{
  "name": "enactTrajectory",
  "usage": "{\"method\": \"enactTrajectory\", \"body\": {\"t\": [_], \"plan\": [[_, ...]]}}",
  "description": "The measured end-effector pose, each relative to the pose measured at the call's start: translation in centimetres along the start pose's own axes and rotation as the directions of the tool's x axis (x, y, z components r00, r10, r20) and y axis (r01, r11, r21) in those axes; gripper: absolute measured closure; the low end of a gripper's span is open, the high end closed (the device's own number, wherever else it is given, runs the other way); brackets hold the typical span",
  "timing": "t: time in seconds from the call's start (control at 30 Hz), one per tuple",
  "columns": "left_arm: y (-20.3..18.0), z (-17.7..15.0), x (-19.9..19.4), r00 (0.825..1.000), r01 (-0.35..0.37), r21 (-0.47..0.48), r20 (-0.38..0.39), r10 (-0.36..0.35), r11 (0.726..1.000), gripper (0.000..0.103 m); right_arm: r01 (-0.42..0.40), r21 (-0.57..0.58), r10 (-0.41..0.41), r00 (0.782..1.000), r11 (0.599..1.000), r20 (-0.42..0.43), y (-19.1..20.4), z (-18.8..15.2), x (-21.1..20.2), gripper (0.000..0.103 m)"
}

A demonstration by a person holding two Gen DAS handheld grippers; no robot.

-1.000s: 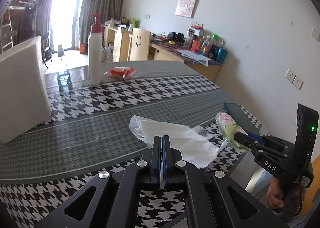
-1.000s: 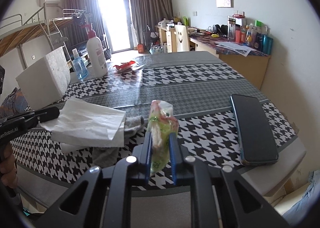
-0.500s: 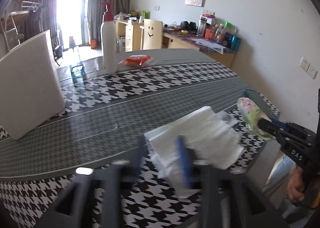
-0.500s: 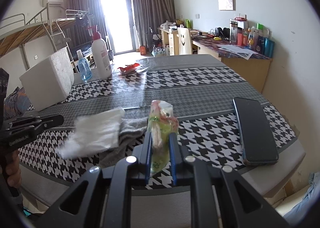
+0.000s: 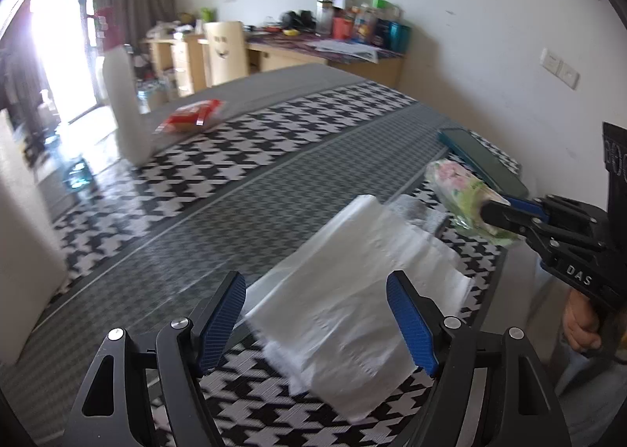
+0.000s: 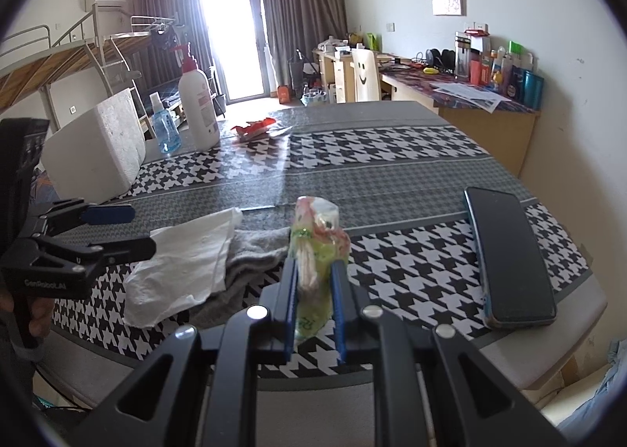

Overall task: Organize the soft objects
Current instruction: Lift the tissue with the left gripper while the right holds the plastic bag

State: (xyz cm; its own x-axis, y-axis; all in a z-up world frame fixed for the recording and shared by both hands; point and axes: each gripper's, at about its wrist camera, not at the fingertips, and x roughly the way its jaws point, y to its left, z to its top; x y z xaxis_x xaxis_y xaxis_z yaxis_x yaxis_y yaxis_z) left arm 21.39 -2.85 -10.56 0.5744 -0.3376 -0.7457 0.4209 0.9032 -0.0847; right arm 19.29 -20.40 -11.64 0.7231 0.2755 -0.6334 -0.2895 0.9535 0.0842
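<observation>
A white paper tissue lies flat on the houndstooth table, partly over a grey cloth. My left gripper hovers at the tissue's near edge. Its jaws are opening, the blue pads stand wide apart, and they do not touch the tissue. From the right wrist view the left gripper sits just left of the tissue. My right gripper is shut on a green floral tissue pack and holds it upright above the table. The pack also shows in the left wrist view.
A dark phone lies near the table's right edge. At the far left stand a white foam block, a small blue spray bottle and a white pump bottle. A red packet lies behind them.
My left gripper went from shut on the tissue to open. The tissue dropped onto the table and the grey cloth. The left gripper dipped and rolled. The right gripper stayed still.
</observation>
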Motion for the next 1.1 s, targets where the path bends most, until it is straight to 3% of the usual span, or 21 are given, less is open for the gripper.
{"method": "enactTrajectory", "body": {"t": [0.3,0.43,0.6,0.7,0.77,0.87,0.97,1.1], "plan": [[0.3,0.9,2.1,0.998,0.029,0.008,-0.059,-0.028,1.000,0.027,-0.005,0.016,0.005,1.000,1.000,0.001,-0.7,-0.4,0.3,0.083],[0.5,1.1,2.7,0.998,-0.011,0.007,-0.065,0.012,1.000,0.027,-0.007,0.020,0.007,1.000,1.000,0.004,-1.0,-0.7,-0.1,0.083],[1.1,1.0,3.9,0.995,0.002,-0.011,-0.103,-0.003,1.000,0.028,-0.001,0.024,0.001,1.000,1.000,0.009,-1.1,-1.0,-0.6,0.083],[1.3,0.9,4.2,0.994,-0.006,-0.022,-0.106,0.003,1.000,0.041,-0.001,0.026,0.001,1.000,1.000,0.011,-1.1,-1.2,-0.9,0.083],[1.4,0.8,4.2,0.994,-0.038,-0.014,-0.106,0.036,0.999,0.065,-0.002,0.029,0.001,1.000,1.000,0.012,-1.1,-1.3,-1.1,0.083],[1.9,0.8,4.1,0.994,-0.053,-0.036,-0.101,0.049,0.998,0.086,0.002,0.031,-0.002,1.000,1.000,0.007,-0.9,-1.2,-1.1,0.083],[2.0,0.6,3.9,0.995,-0.033,-0.043,-0.101,0.028,0.999,0.096,0.002,0.028,-0.002,1.000,1.000,0.005,-0.8,-1.0,-1.1,0.083],[1.6,0.2,3.3,0.996,-0.021,-0.037,-0.089,0.017,0.999,0.098,0.004,0.023,-0.004,1.000,1.000,0.013,-0.4,-0.9,-1.4,0.083]]}}
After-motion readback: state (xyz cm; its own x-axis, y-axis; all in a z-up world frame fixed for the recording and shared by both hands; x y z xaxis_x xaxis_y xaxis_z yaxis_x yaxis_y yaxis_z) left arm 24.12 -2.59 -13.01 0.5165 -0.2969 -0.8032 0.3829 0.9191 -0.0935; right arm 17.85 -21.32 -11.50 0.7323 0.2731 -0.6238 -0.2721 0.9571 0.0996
